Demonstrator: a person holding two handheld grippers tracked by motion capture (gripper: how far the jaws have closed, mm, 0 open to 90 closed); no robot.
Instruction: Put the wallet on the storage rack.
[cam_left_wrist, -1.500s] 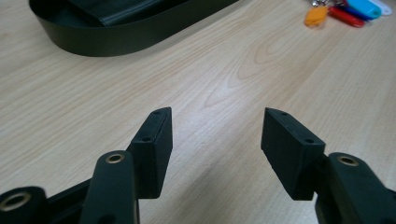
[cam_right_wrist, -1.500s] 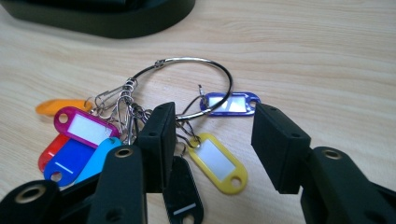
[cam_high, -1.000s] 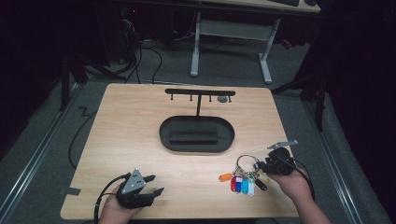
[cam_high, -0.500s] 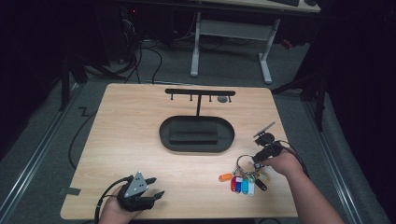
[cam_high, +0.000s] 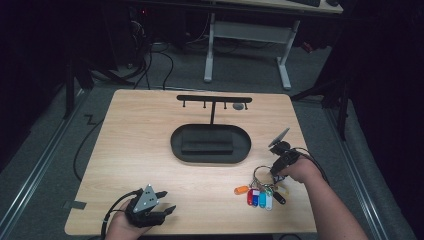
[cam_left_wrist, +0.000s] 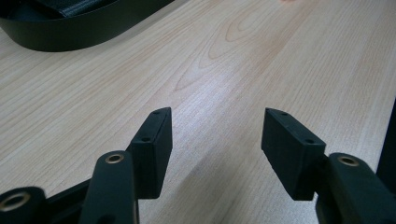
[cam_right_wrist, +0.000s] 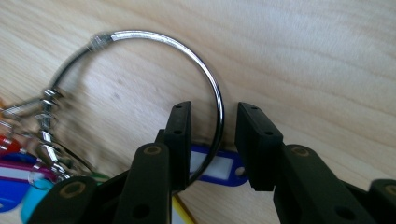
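Over the last second the right hand-held gripper has swung down over the key ring lying on the bench, jaws released astride its wire, ready to clench, while the left hand-held gripper rests unclenched

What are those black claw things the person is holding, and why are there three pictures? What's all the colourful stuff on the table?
Those claws are grippers, hand-held tongs with two black jaws. A person holds one in each hand at a wooden table. One picture looks down from above. The other two come from little cameras riding on each gripper. The left gripper is open above bare wood, holding nothing. The right gripper has its jaws on either side of a big metal key ring, not yet closed on it. The colourful stuff is key tags hanging on that ring. Farther back stands a black oval tray with a hook rack behind it.
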